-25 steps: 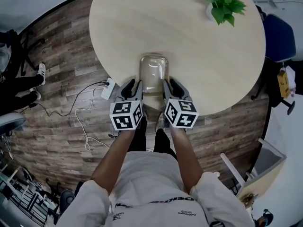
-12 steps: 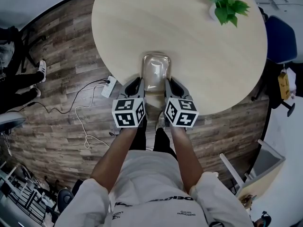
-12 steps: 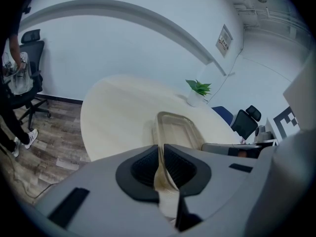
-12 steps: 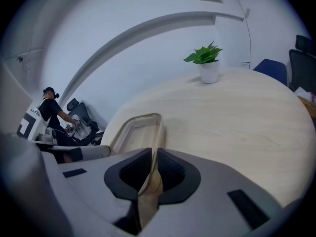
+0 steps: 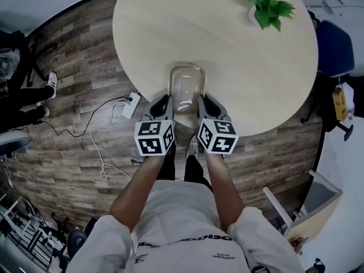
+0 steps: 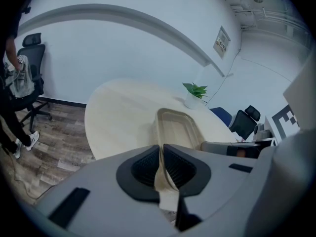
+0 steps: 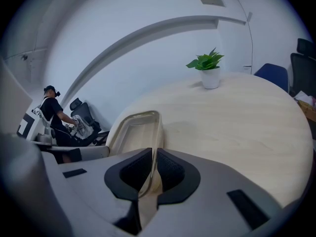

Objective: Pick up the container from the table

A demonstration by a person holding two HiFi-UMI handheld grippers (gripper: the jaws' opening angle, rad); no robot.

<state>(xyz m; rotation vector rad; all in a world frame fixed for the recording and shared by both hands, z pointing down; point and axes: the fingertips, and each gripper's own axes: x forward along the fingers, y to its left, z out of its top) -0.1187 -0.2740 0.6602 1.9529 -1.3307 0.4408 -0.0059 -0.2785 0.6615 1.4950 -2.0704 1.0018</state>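
Note:
A clear rectangular plastic container (image 5: 185, 87) sits near the front edge of the round light-wood table (image 5: 227, 50). My left gripper (image 5: 165, 103) grips its left wall and my right gripper (image 5: 203, 103) its right wall. In the left gripper view the black pads (image 6: 148, 164) pinch the container's (image 6: 177, 127) thin rim. In the right gripper view the pads (image 7: 168, 168) press the container's (image 7: 138, 130) other rim the same way. Both pairs of jaws have just been closing, with the rim between them.
A small potted plant (image 5: 267, 7) stands at the table's far right. On the wooden floor to the left lie a power strip (image 5: 130, 106) and loose cables (image 5: 94, 147). Office chairs (image 5: 335, 44) stand on the right, and a person's legs (image 5: 28, 98) show on the left.
Both grippers' jaws, wide apart a second ago beside the container, have closed onto its side walls. The hands and the container have hardly shifted.

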